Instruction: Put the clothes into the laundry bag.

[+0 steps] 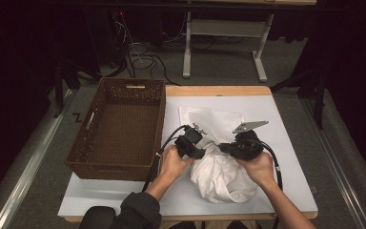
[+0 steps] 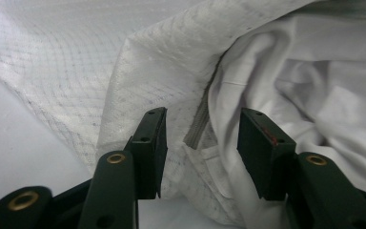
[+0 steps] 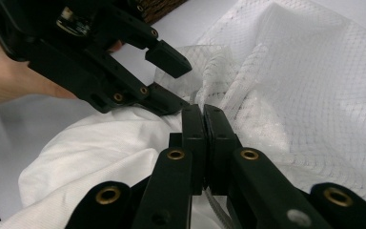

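A white mesh bag lies on the table with a bundle of white cloth spilling from its near end. My right gripper is shut on the bag's zippered edge, with mesh beyond it and cloth to its left. My left gripper stands open, its jaws either side of the grey zipper strip without pressing on it. Mesh lies left of that strip, cloth right of it. From above, left gripper and right gripper face each other over the bag's mouth.
An empty brown wicker basket stands on the left part of the white table, close to the left hand. The table's near edge lies just below the cloth. White desk legs and cables sit on the floor beyond.
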